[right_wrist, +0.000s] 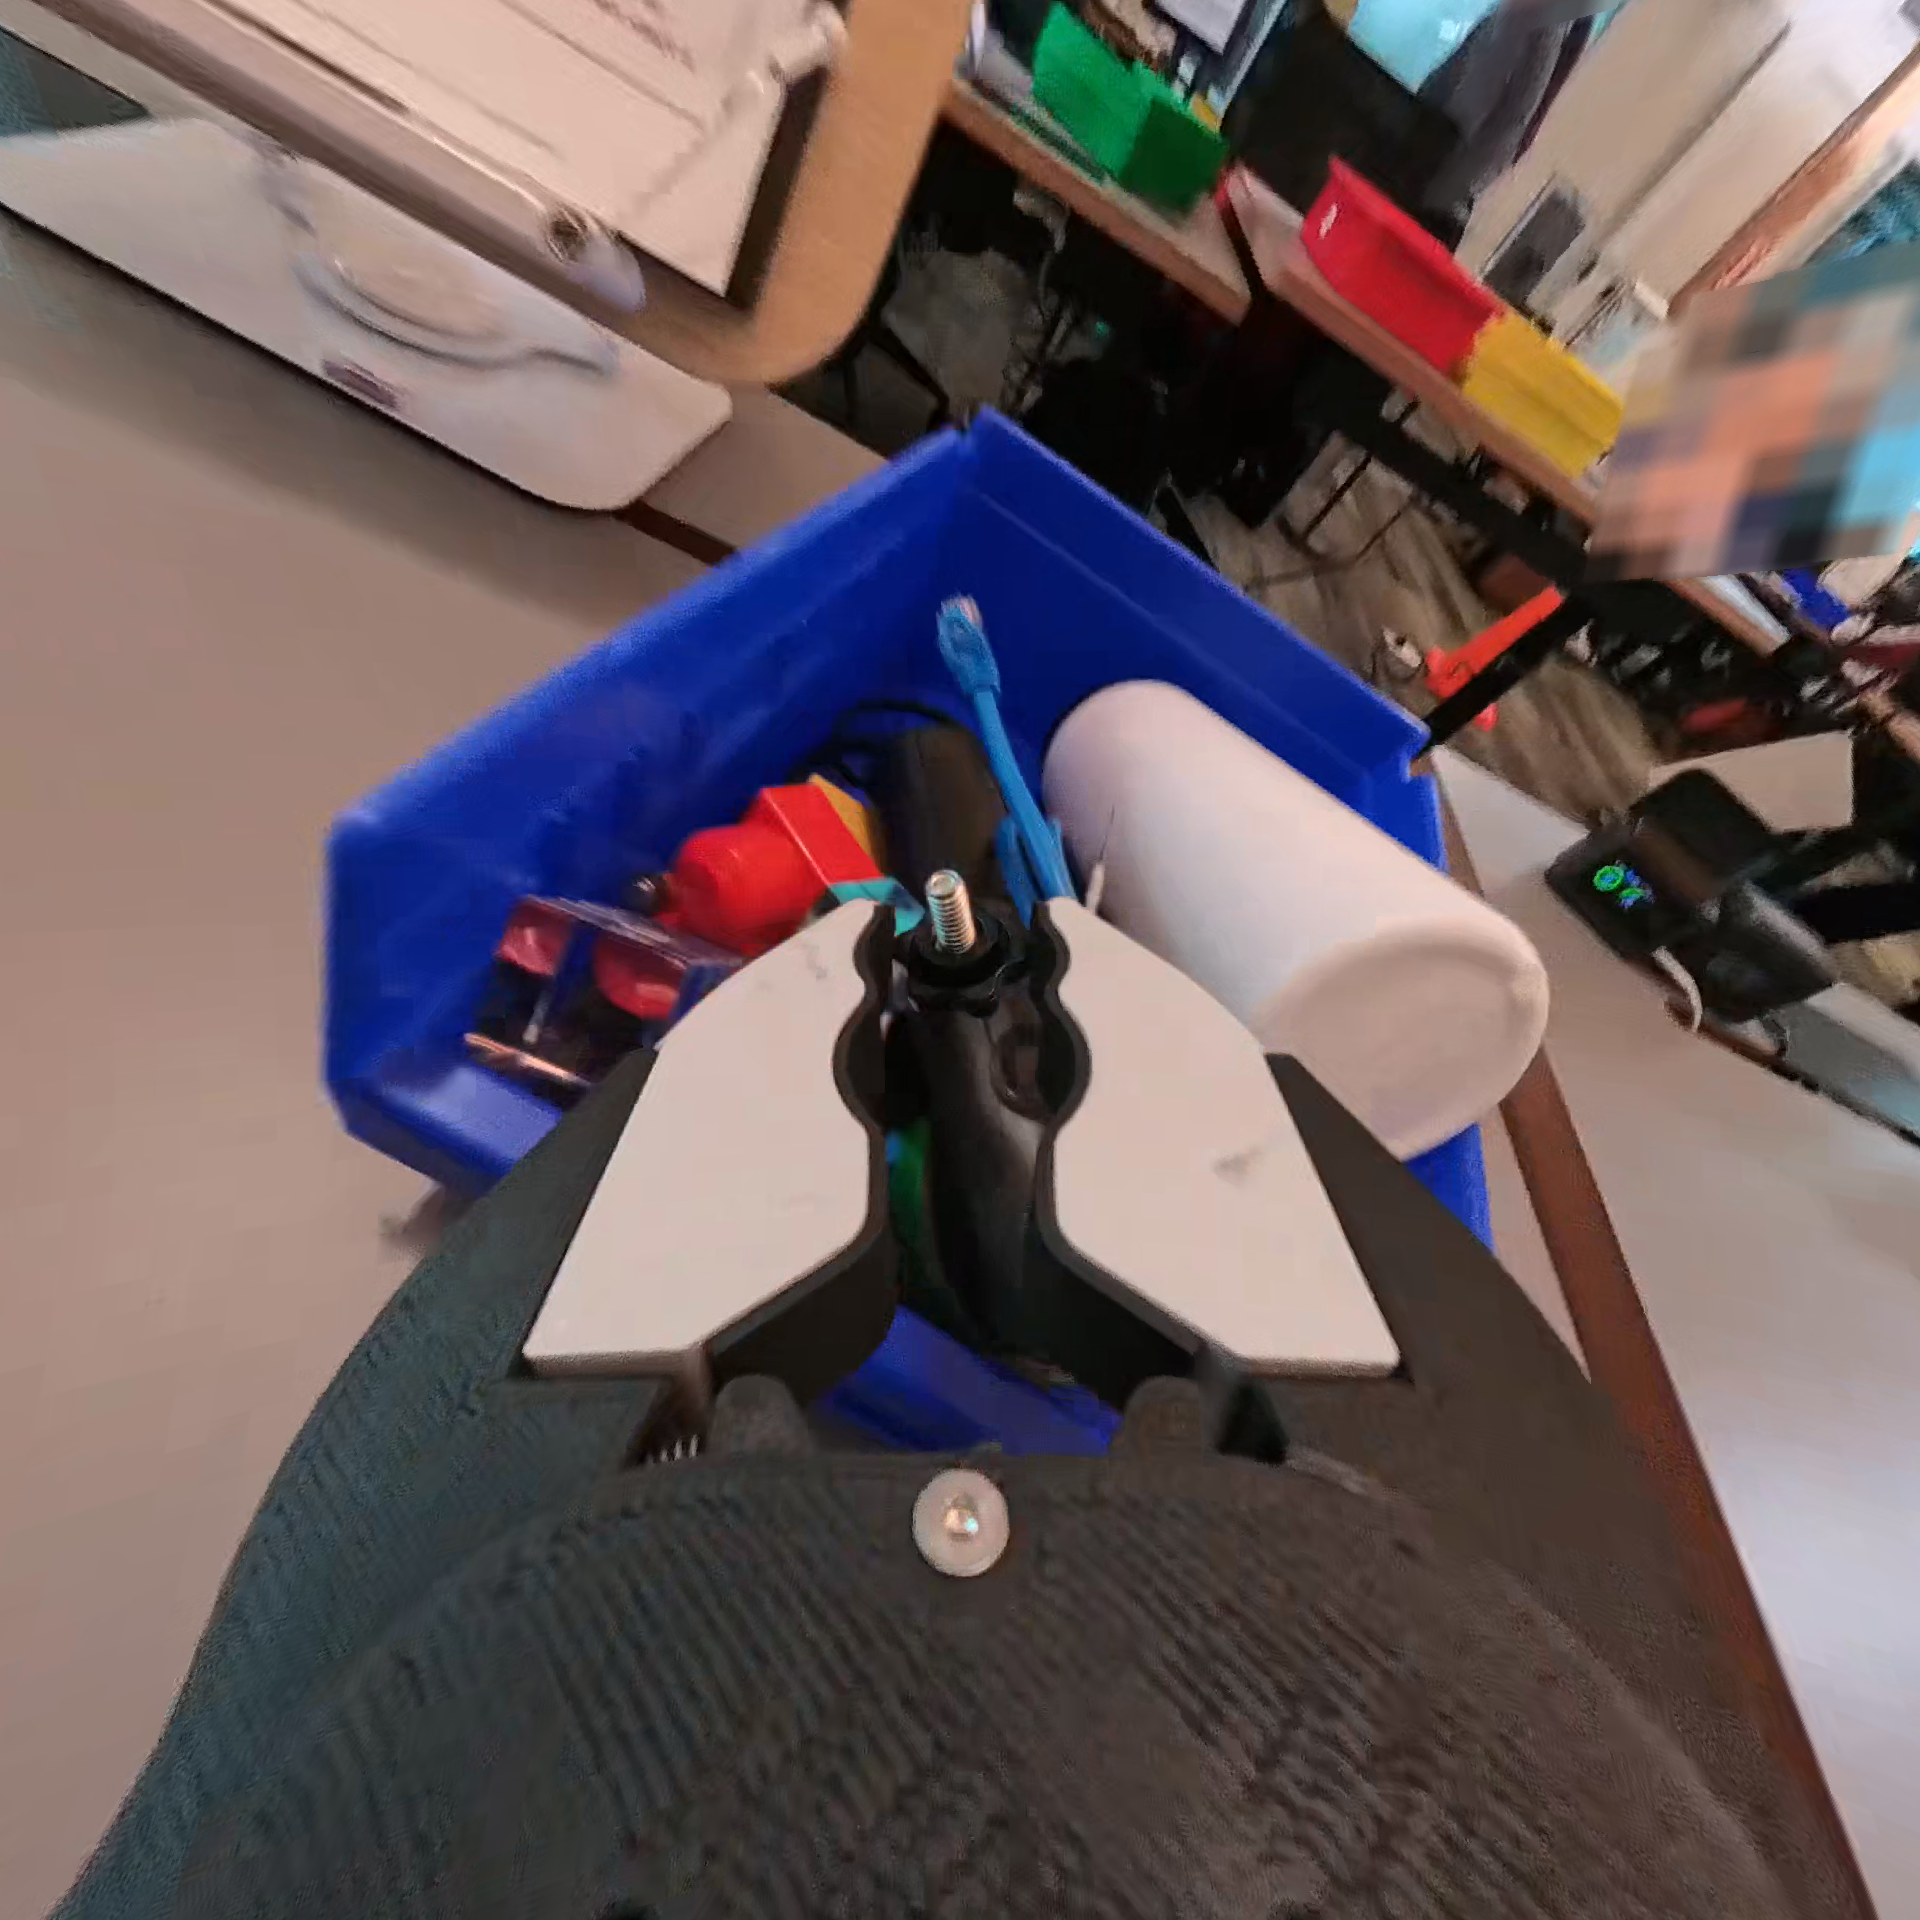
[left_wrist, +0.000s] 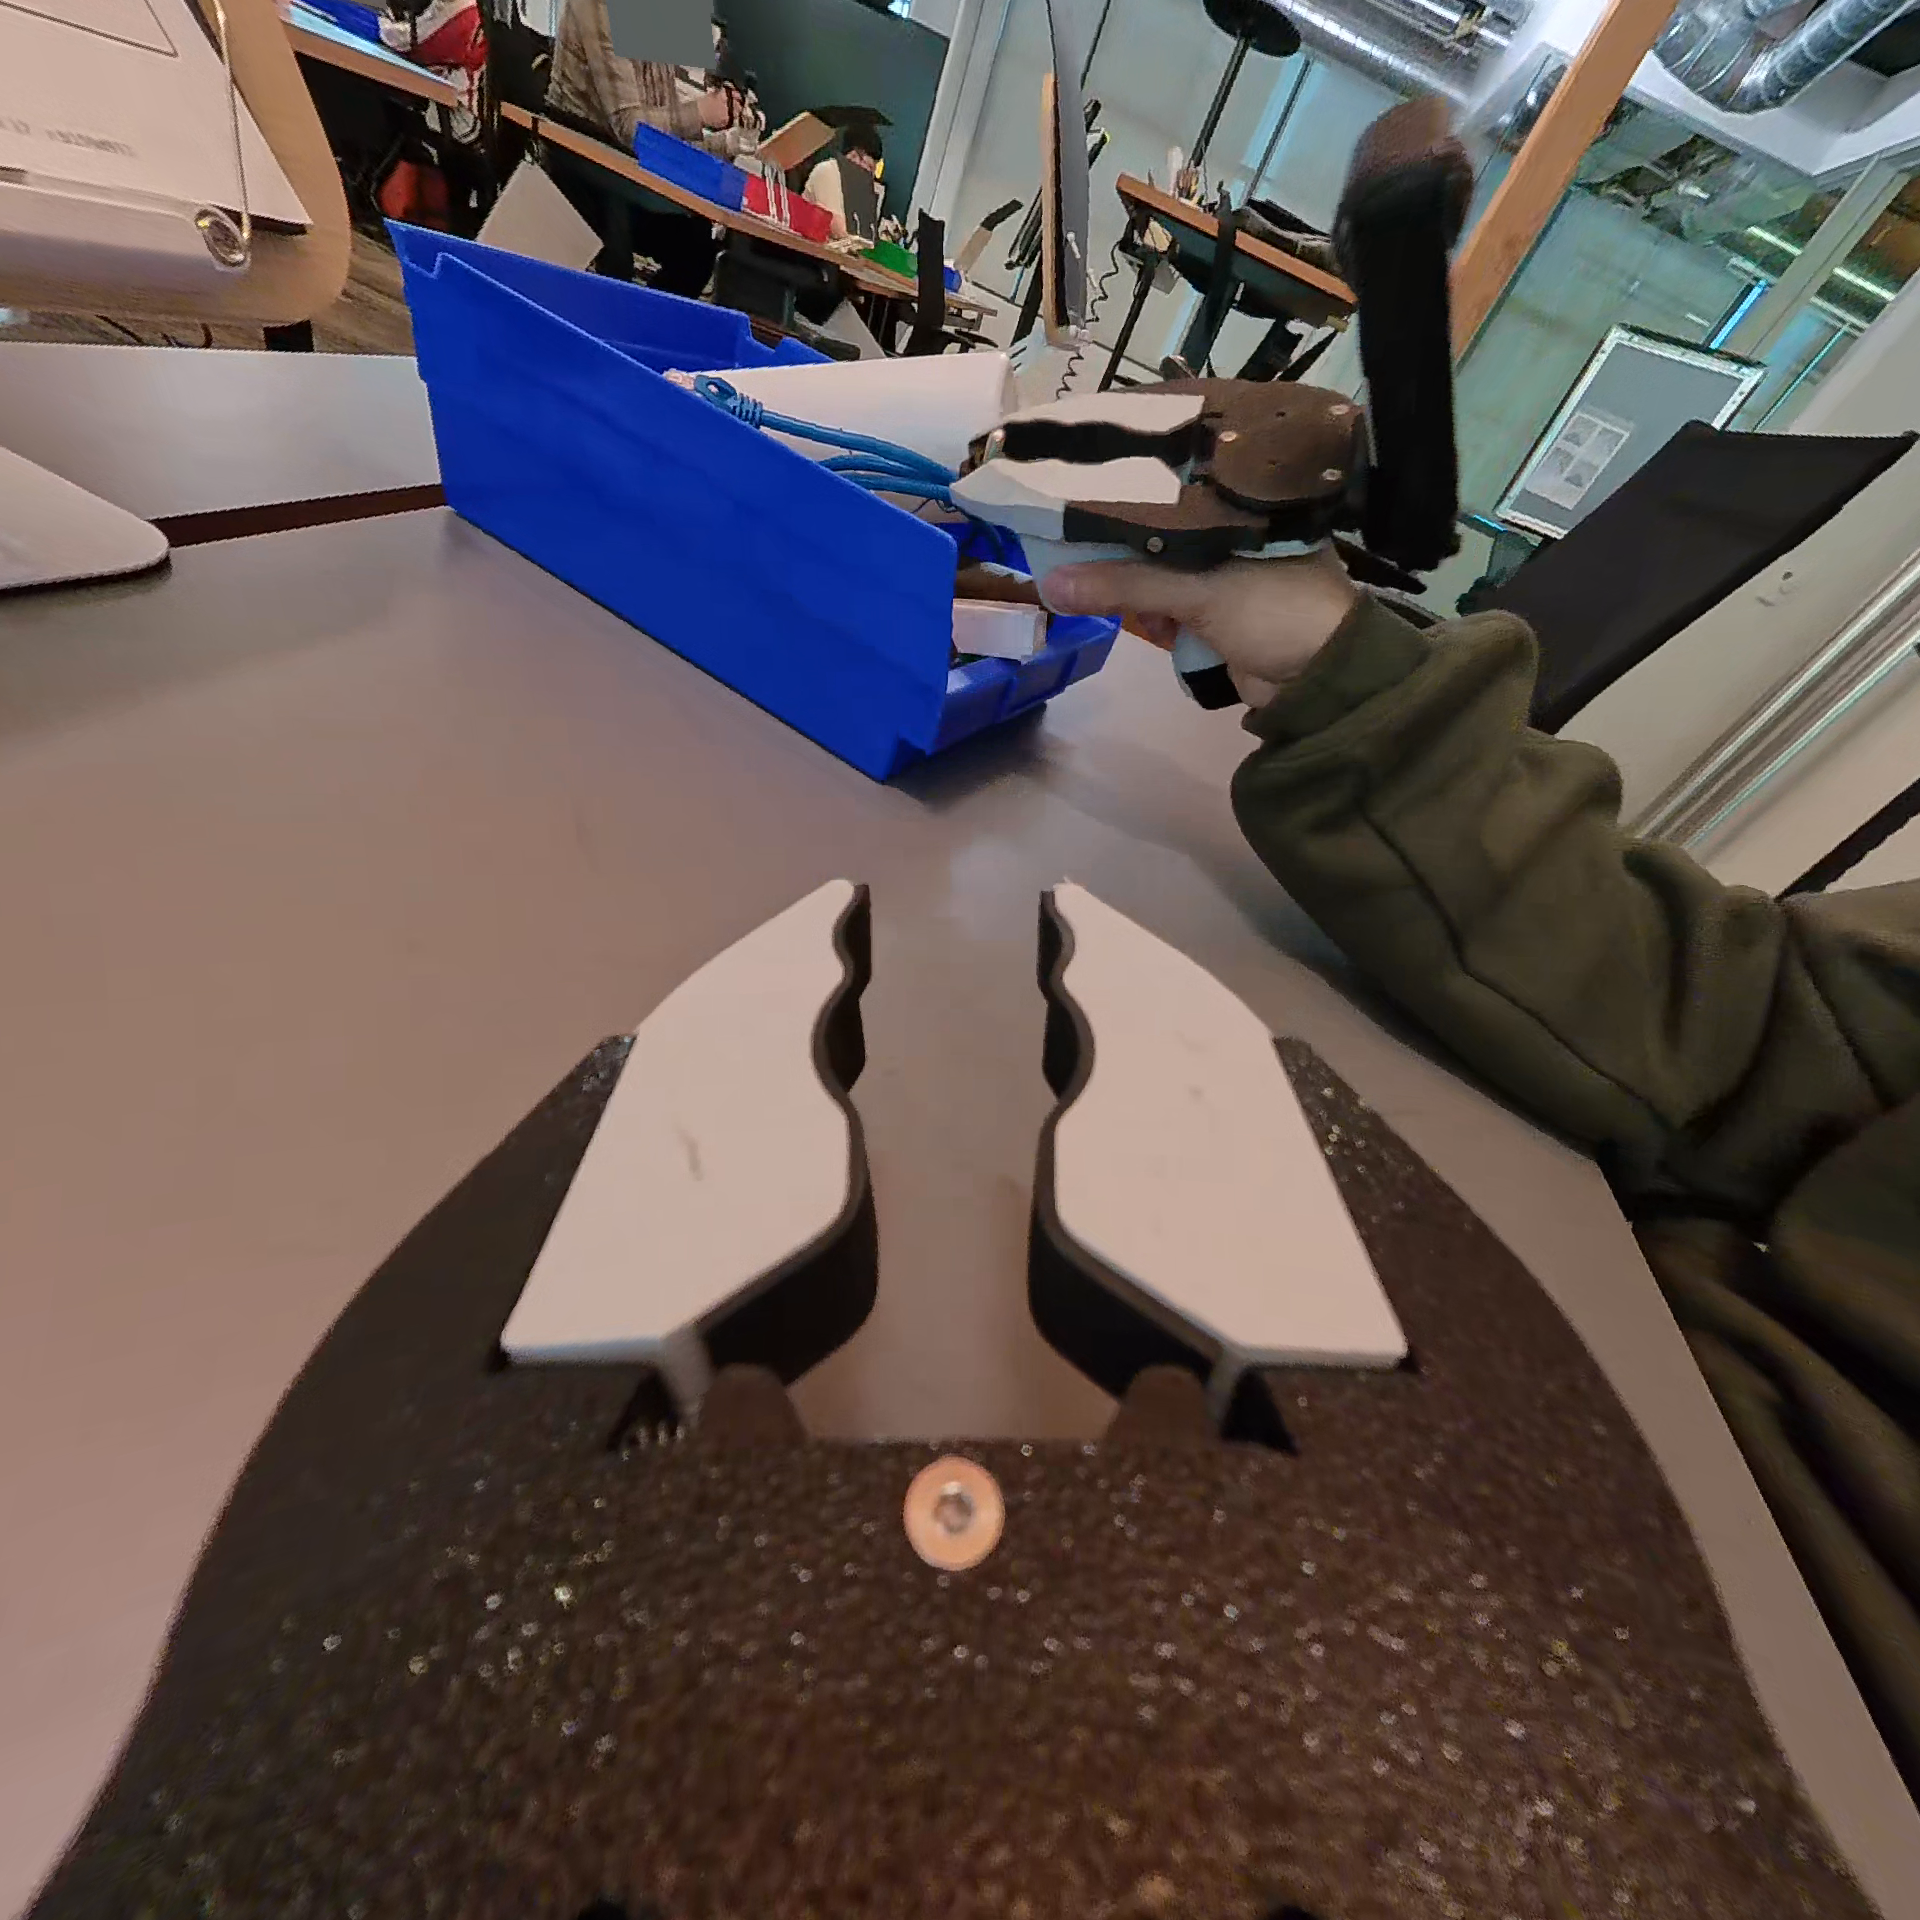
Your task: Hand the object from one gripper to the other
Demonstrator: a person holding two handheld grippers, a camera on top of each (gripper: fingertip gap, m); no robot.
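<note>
While the left gripper rests spread and empty at lower centre over the grey table, the right gripper clamps a black knob screw mid-frame above the blue bin.

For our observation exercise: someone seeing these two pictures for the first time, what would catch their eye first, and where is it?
First, the bright blue bin on the grey table, crammed with a white roll, a blue cable and red parts. Next, the right gripper above the bin, shut on a black knob with a threaded stud. The left gripper waits open and empty over bare table.
</note>
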